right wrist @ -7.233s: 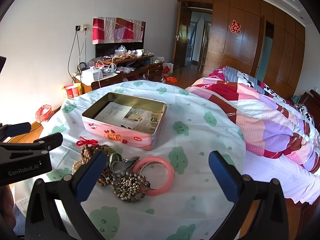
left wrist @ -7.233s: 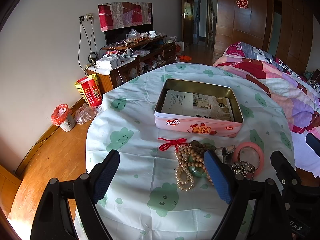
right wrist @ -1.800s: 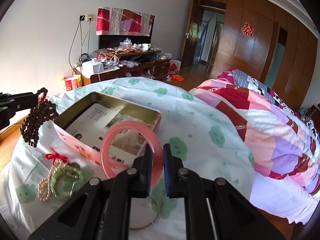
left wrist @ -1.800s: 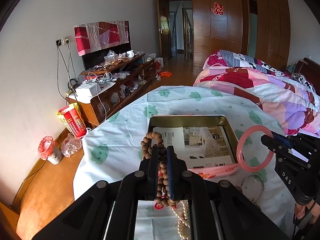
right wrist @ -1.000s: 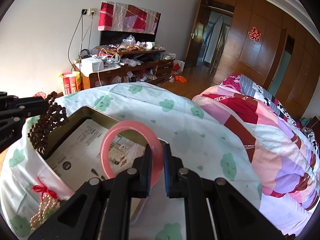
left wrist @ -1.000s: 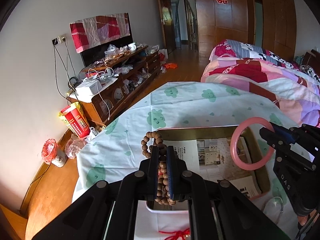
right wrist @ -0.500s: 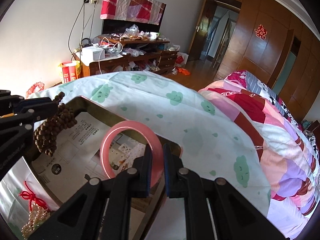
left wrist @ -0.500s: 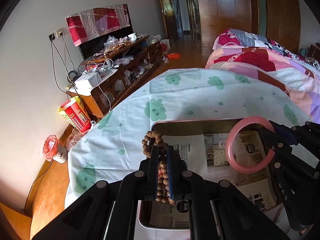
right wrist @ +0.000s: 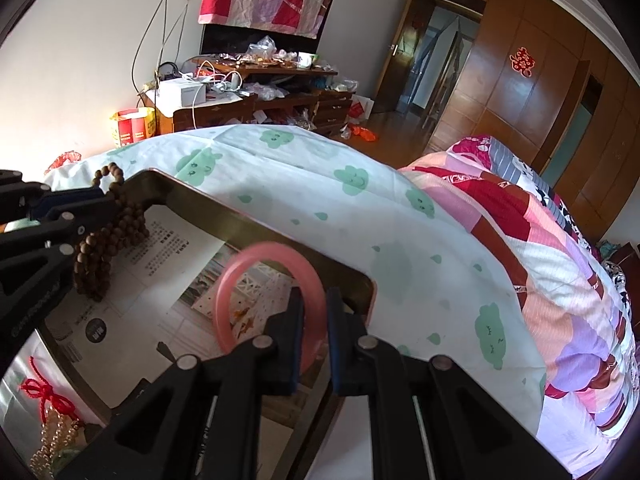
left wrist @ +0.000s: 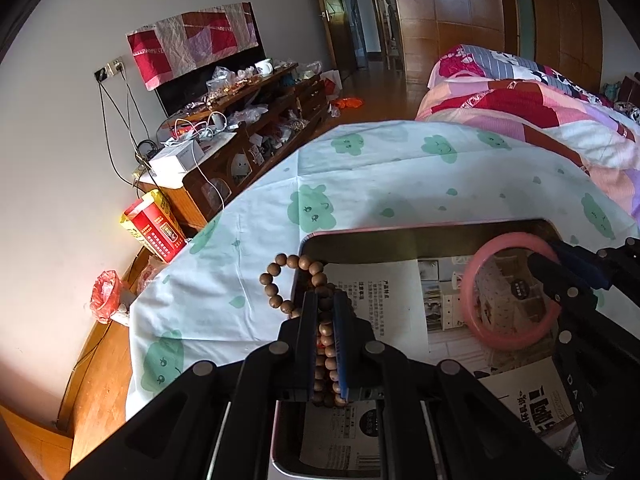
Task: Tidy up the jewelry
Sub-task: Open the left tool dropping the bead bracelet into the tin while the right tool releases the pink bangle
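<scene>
- The pink bangle [right wrist: 267,297], pinched in the right gripper's [right wrist: 314,312] jaws, now hangs lower inside the tin [right wrist: 256,229].
- The wooden bead strand [left wrist: 326,344], clamped in the left gripper's [left wrist: 325,316] jaws, has moved over the tin's paper lining [left wrist: 384,292].
- More jewelry [right wrist: 52,420] remains on the worktop [right wrist: 288,176].

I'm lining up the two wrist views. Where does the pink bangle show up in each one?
Left wrist view: the pink bangle sits at the right, clamped in the right gripper, above the tin's paper lining.
Right wrist view: the pink bangle is low centre, held between that gripper's fingers.
Shared landmark: the open tin, with the wooden bead strand at its corner.
</scene>
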The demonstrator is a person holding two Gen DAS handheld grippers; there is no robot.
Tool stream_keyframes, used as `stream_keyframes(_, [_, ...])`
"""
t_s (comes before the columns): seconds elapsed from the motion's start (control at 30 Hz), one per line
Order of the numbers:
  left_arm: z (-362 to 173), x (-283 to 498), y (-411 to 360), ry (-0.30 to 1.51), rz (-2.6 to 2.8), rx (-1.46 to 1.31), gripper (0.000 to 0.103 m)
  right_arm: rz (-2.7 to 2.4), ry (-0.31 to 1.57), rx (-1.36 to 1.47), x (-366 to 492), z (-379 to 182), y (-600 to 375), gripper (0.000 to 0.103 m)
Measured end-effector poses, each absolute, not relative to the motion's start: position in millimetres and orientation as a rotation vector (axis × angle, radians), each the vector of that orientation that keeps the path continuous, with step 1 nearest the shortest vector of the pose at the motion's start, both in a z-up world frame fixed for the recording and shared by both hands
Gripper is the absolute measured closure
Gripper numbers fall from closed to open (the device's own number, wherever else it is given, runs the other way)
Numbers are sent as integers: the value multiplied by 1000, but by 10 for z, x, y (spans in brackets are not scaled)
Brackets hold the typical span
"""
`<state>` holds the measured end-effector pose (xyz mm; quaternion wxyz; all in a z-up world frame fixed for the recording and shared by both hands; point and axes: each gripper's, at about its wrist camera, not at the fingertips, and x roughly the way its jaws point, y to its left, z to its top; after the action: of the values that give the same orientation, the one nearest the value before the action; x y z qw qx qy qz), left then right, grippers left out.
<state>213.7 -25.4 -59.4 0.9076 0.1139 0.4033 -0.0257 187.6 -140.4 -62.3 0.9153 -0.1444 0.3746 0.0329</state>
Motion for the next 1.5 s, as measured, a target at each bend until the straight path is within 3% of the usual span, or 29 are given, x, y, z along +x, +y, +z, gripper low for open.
stream_keyframes(0.03, [-607,2139,-258,836,-53,238,95,69,776,-295,1881,-625,-1406,89])
stream_keyframes(0.13, [-670,2134,-283,852,-43,249,89,73,772,-288,1855,-627,-1415,71])
stream_keyframes(0.2, [-721,2117,-283,864,-41,249,84,73,766,-292,1823,-638,-1403,51])
stream_keyframes(0.53, [-821,1901,-362,843,-29,255,46,28,774,-349,1799,-746,-1407,49])
stream_keyframes(0.6, [-844,1855,-388,839,-23,261,42,25,783,-352,1808,-759,-1428,49])
stream_keyframes(0.73, [-845,1814,-378,838,-23,230,39,13,788,-345,1809,-778,-1467,49])
stream_keyframes(0.87, [-838,1807,-389,849,-13,233,38,24,785,-325,1780,-760,-1476,38])
stream_keyframes(1.3, [-242,1495,-58,734,13,152,33,32,732,-283,1486,-473,-1559,28])
stream_keyframes(1.5, [-318,1208,115,762,60,161,33,34,715,-273,1244,-417,-1607,23])
